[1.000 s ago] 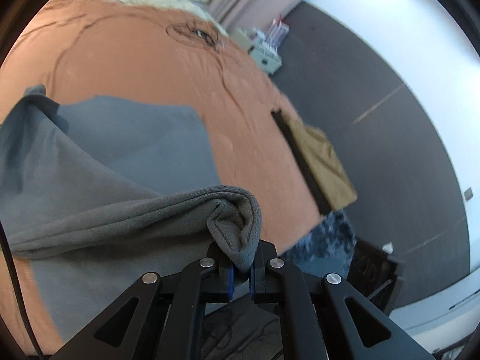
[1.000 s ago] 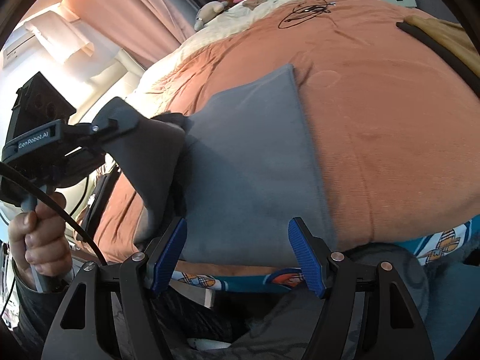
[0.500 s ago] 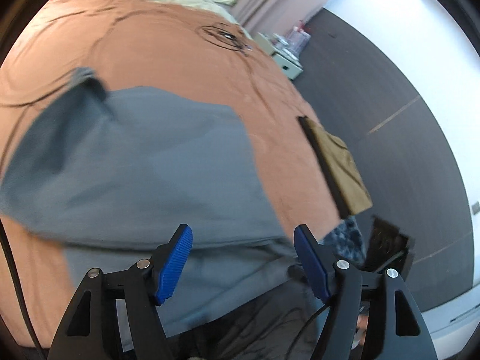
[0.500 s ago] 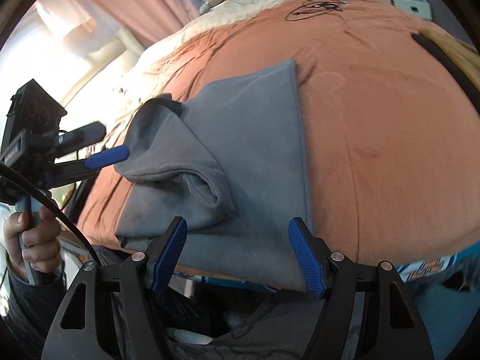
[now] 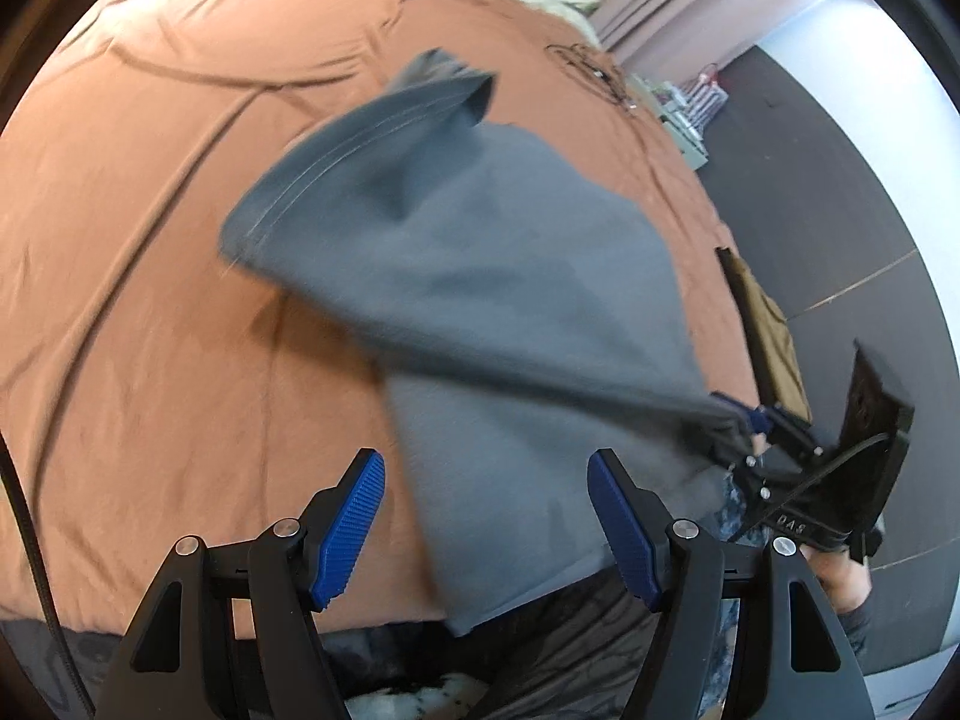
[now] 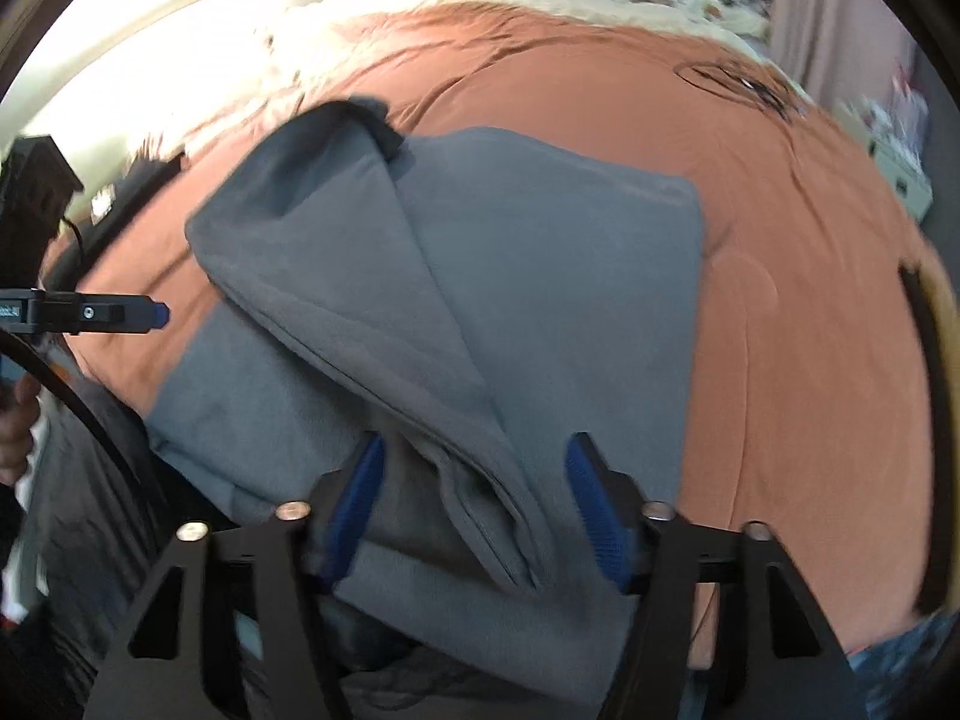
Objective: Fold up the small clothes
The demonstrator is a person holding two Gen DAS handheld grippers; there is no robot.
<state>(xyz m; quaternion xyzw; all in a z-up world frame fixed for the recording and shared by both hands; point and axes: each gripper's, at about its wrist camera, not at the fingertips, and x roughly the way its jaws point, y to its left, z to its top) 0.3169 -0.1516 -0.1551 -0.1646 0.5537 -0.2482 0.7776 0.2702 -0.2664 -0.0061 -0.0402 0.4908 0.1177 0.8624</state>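
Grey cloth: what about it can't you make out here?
- Left wrist view: the cloth is motion-blurred; it partly hides the right tongs' tips.
- Right wrist view: its near edge lies behind those tongs' blurred fingers.
- Both views: folded over, so the garment type is unclear.

The left tongs (image 5: 486,531) are standing wide open above the near edge of the grey garment (image 5: 480,276), holding nothing. The garment is lying on the orange bed cover (image 5: 150,240), with one blurred fold lifted across it toward the right. There the right tongs (image 5: 741,429) are touching the end of this fold; whether they are pinching it is hard to tell.
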